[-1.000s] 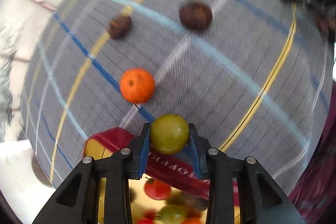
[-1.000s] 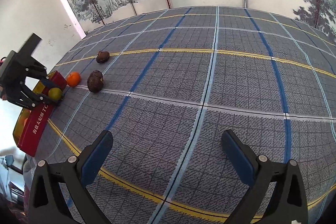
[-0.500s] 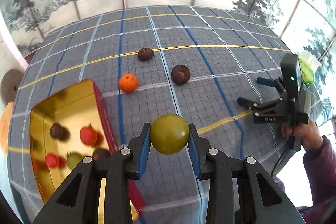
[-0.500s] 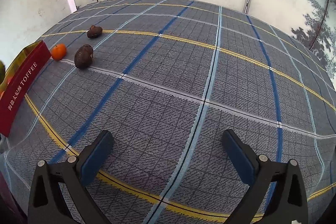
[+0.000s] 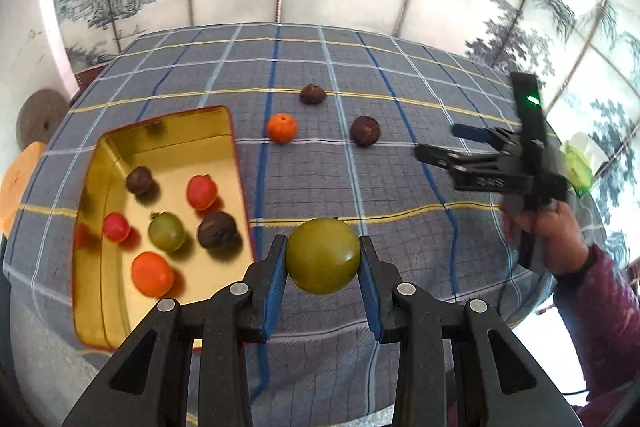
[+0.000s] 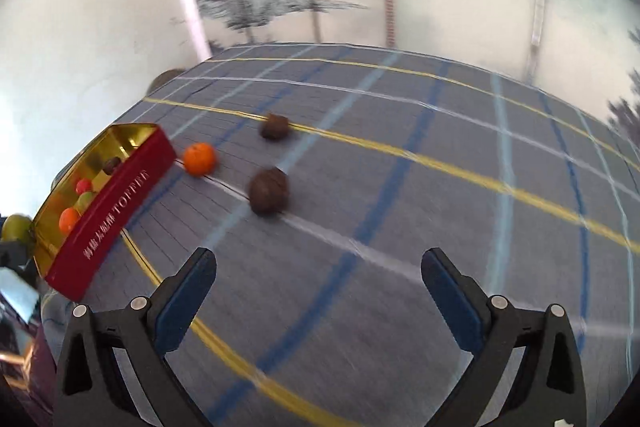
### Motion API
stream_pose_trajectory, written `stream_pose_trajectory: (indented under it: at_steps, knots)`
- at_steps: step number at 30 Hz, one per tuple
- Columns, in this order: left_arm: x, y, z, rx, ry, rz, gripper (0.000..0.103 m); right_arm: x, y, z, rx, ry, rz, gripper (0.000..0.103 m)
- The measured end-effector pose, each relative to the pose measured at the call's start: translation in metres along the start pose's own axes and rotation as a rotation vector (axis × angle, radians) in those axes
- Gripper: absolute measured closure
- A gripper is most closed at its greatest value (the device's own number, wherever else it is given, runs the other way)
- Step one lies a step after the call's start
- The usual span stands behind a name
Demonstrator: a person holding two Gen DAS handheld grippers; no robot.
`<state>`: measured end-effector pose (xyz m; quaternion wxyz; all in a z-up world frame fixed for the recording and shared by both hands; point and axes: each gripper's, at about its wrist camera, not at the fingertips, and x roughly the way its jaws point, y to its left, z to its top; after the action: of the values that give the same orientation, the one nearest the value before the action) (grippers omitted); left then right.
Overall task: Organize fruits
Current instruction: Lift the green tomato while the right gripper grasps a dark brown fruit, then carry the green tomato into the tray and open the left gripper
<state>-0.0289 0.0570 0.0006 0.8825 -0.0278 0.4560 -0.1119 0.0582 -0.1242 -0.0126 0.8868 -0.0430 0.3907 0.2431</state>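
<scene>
left gripper (image 5: 323, 259) clamps green fruit (image 5: 323, 255) | tin (image 5: 120, 315) lies left of it, close | right gripper (image 6: 318, 285) spread, holding nothing, far from tin

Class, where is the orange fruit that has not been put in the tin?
In the left wrist view the orange fruit lies on the checked cloth, just right of the tin's far corner, with a dark brown fruit to its right.

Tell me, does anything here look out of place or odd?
Only that three fruits lie loose on the tablecloth outside the gold tin: an orange and two dark brown ones. Nothing looks spilled or damaged.
</scene>
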Motion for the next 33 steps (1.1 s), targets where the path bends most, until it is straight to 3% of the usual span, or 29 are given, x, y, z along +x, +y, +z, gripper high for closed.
stream_pose_trajectory:
  at_steps: [4, 6, 10, 11, 12, 18, 23, 33]
  knots:
    - [-0.009, 0.009, -0.002, -0.022, -0.02, 0.02, 0.068, 0.031, 0.02, 0.022, -0.057, 0.024, 0.008, 0.001]
    - [-0.014, 0.014, -0.002, -0.029, -0.031, 0.031, 0.068, 0.047, 0.027, 0.024, -0.079, 0.046, -0.015, 0.006]
    - [-0.019, 0.02, -0.002, -0.046, -0.043, 0.049, 0.068, 0.079, 0.03, 0.027, -0.085, 0.124, -0.018, 0.043]
    - [-0.02, 0.022, -0.003, -0.052, -0.047, 0.055, 0.068, 0.079, 0.032, 0.027, -0.103, 0.113, -0.024, 0.062]
    - [-0.021, 0.025, -0.004, -0.059, -0.054, 0.064, 0.068, 0.078, 0.034, 0.027, -0.104, 0.115, -0.007, 0.069]
    - [-0.025, 0.042, -0.011, -0.097, -0.08, 0.098, 0.068, 0.052, 0.033, 0.01, -0.059, 0.07, 0.005, 0.07]
    - [-0.025, 0.057, -0.023, -0.115, -0.088, 0.137, 0.068, 0.036, 0.013, -0.015, 0.019, 0.068, -0.038, 0.07]
    - [-0.025, 0.084, -0.04, -0.167, -0.115, 0.182, 0.067, 0.032, 0.001, -0.019, 0.066, 0.063, -0.054, 0.07]
